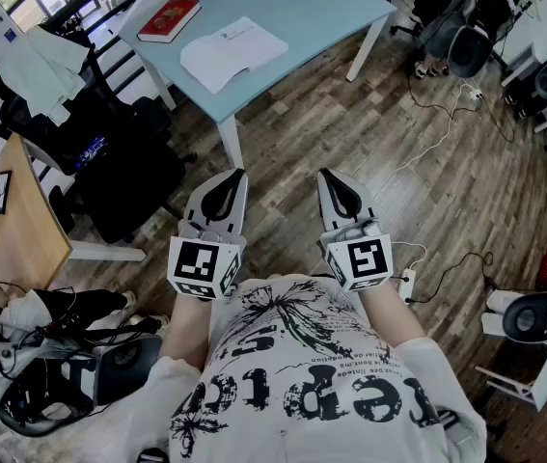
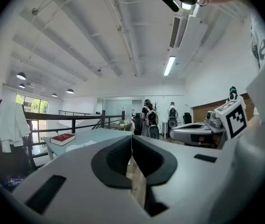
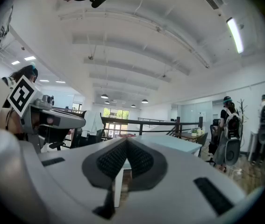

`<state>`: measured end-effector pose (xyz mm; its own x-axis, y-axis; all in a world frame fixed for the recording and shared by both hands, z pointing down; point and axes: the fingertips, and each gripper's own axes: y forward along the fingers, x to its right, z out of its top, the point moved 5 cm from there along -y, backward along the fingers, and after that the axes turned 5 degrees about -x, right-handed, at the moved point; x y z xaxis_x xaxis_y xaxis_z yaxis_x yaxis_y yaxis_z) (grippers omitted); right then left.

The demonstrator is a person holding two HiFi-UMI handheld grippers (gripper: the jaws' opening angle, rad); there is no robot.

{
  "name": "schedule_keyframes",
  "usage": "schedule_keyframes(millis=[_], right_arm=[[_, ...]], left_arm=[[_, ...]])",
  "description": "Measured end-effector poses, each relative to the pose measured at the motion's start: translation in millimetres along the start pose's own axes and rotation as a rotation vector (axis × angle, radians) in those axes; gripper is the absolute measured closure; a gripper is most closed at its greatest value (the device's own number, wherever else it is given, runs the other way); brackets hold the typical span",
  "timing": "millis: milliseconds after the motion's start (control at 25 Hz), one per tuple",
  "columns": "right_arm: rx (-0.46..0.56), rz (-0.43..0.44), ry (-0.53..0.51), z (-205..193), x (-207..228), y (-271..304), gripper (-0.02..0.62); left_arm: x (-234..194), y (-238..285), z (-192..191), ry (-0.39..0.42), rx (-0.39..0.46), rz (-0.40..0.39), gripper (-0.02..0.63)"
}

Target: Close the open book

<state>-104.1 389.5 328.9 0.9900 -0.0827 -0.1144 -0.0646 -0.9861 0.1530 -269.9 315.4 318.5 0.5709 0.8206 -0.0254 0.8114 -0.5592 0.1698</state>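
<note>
An open white book (image 1: 232, 51) lies flat on the light blue table (image 1: 302, 8) at the top of the head view. A closed red book (image 1: 168, 19) sits beside it toward the far corner. My left gripper (image 1: 237, 176) and right gripper (image 1: 324, 176) are held side by side close to my body, above the wooden floor and well short of the table. Both point level toward the table. The left gripper (image 2: 131, 140) is shut with nothing in it. The right gripper (image 3: 126, 142) also has its pads together and holds nothing. The red book (image 2: 63, 138) shows ahead on the table.
Black office chairs (image 1: 109, 162) and a wooden desk (image 1: 13, 225) stand at the left, with a white garment (image 1: 37, 66) draped above them. Cables (image 1: 437, 114) and a power strip (image 1: 407, 285) lie on the floor at the right. People with gear (image 2: 148, 118) stand beyond the table.
</note>
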Motion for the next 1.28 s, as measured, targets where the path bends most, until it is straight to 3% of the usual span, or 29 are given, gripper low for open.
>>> schedule_keyframes(millis=[280, 560, 920, 1280], right_arm=[[-0.006, 0.001, 0.003, -4, 2, 4, 0.588], [-0.026, -0.040, 0.083, -13, 17, 14, 0.586], [-0.056, 0.016, 0.055, -33, 52, 54, 0.584], [-0.064, 0.146, 0.032, -40, 158, 151, 0.584]], left_arm=[[-2, 5, -1, -0.001, -0.001, -0.002, 0.588], [-8, 14, -8, -0.024, -0.018, 0.006, 0.588], [-17, 57, -28, -0.068, -0.069, 0.056, 0.588], [-39, 165, -23, -0.120, -0.112, 0.215, 0.588]])
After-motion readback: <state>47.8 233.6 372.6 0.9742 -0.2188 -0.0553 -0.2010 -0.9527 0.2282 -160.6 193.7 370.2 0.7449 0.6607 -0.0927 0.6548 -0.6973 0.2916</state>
